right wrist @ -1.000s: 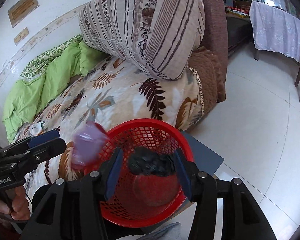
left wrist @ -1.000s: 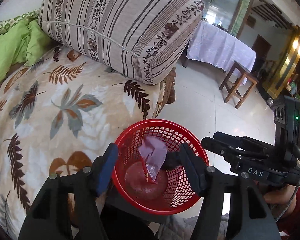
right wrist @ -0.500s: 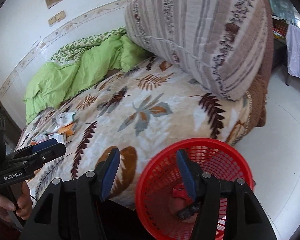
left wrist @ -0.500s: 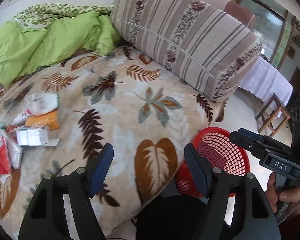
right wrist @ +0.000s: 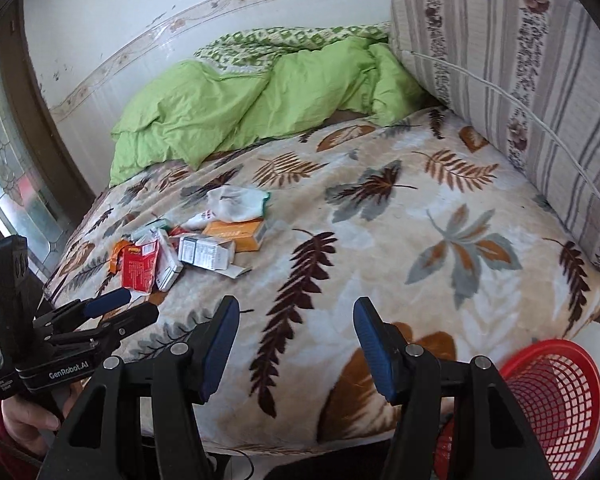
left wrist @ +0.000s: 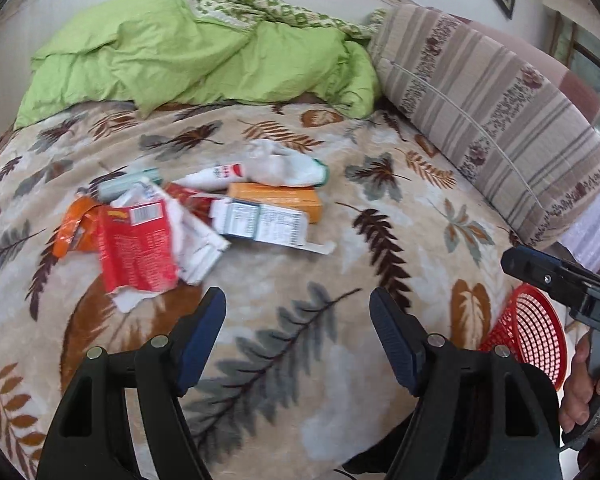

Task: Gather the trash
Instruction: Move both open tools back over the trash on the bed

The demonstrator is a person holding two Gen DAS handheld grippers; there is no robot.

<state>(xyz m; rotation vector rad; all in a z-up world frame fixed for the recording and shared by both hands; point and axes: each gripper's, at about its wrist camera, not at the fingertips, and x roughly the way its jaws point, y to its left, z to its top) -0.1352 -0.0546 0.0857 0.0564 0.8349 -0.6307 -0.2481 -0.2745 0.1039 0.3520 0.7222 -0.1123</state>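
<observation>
Leaf-patterned blanket (left wrist: 300,320) fills both views, spread over a bed against a white wall, with a crumpled green quilt (left wrist: 188,52) at the back and a striped pillow (left wrist: 492,128) on the right. Trash sits in 1 loose pile (left wrist: 204,216) on the blanket, left of centre: a red packet (left wrist: 136,248), an orange box (left wrist: 276,200), a white printed carton (left wrist: 260,222), a white plastic bag (left wrist: 276,166) and an orange wrapper (left wrist: 74,228), overlapping each other. Left claw (left wrist: 296,336) hangs over bare blanket just short of the pile, jaws wide and nothing between them; they have just been opening. Right claw (right wrist: 294,344) is over the blanket too, jaws wide, nothing held, also just opening, and the pile lies ahead to its left. Red mesh basket (right wrist: 556,392) stands off the bed's near edge at lower right, well apart from the pile. Each view catches the other claw at its edge, gripped by a hand (right wrist: 24,420).
</observation>
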